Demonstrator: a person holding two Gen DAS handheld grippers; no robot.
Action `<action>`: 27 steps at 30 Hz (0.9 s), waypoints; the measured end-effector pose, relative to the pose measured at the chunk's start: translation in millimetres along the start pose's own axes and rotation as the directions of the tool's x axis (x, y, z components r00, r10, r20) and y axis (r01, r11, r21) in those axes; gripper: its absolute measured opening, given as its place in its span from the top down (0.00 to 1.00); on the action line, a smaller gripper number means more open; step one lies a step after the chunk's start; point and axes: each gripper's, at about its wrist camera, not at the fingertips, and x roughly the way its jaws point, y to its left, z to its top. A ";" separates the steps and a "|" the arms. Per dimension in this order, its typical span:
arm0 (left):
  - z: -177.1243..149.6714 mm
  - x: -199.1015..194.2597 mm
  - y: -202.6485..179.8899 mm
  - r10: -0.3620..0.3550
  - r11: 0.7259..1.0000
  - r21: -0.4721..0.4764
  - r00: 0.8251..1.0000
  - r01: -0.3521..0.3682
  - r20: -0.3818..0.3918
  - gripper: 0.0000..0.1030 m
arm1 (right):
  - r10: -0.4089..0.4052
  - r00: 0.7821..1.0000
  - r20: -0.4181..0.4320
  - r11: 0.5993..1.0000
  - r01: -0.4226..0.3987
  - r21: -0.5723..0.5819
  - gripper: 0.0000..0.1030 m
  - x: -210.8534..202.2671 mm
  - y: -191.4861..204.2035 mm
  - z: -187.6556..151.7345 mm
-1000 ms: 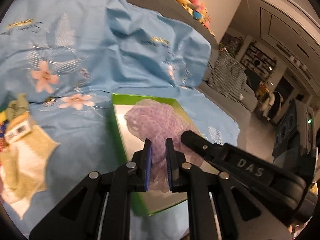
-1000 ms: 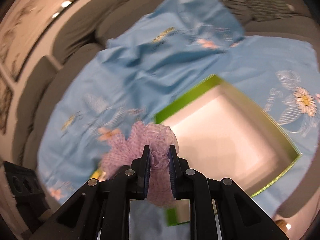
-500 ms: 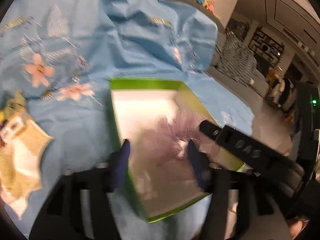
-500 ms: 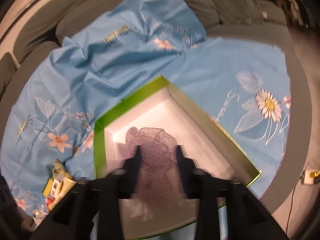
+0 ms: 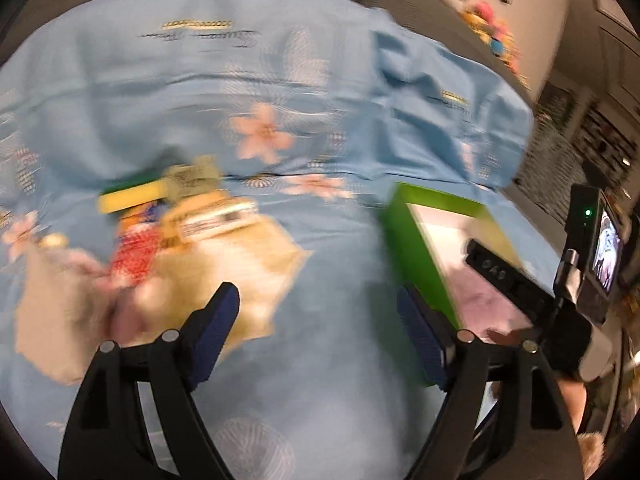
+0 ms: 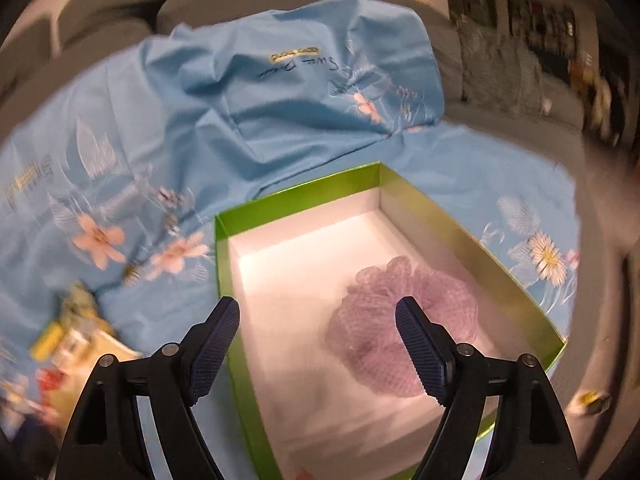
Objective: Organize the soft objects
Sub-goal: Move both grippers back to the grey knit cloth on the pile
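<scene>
A purple mesh bath pouf (image 6: pixel 404 316) lies inside the green box (image 6: pixel 296 198) with a white inside, on the blue flowered sheet. My right gripper (image 6: pixel 318 344) is open and empty above the box's near left part. My left gripper (image 5: pixel 318 332) is open and empty over the sheet, left of the box (image 5: pixel 416 256). A pile of soft things lies ahead left of it: a beige cloth (image 5: pixel 236 264), a yellow sponge (image 5: pixel 132 200) and a red patterned item (image 5: pixel 132 256). The left view is blurred.
The blue sheet (image 6: pixel 248 80) covers a grey sofa and bunches up behind the box. Plush toys (image 5: pixel 488 36) sit on the sofa back. A grey cushion (image 6: pixel 500 76) lies at the right.
Both grippers have opened and let go of the purple pouf, which now lies in the box. The left gripper has swung left toward the pile of soft things.
</scene>
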 end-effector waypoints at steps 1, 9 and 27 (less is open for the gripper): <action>-2.2 -4.7 12.7 0.025 1.000 -0.012 1.000 -0.025 0.003 0.22 | -0.064 0.997 0.047 0.997 0.066 -0.032 0.21 -1.0 8.4 -2.5; -22.2 -41.2 110.2 0.211 0.967 -0.148 0.977 -0.206 0.014 0.22 | -0.111 0.994 0.004 0.992 0.111 -0.063 0.21 9.3 26.2 -13.2; -39.5 -52.7 176.7 0.242 0.927 -0.296 0.970 -0.232 -0.003 0.22 | -0.279 0.958 0.071 0.937 0.287 -0.199 0.21 6.0 38.2 -31.8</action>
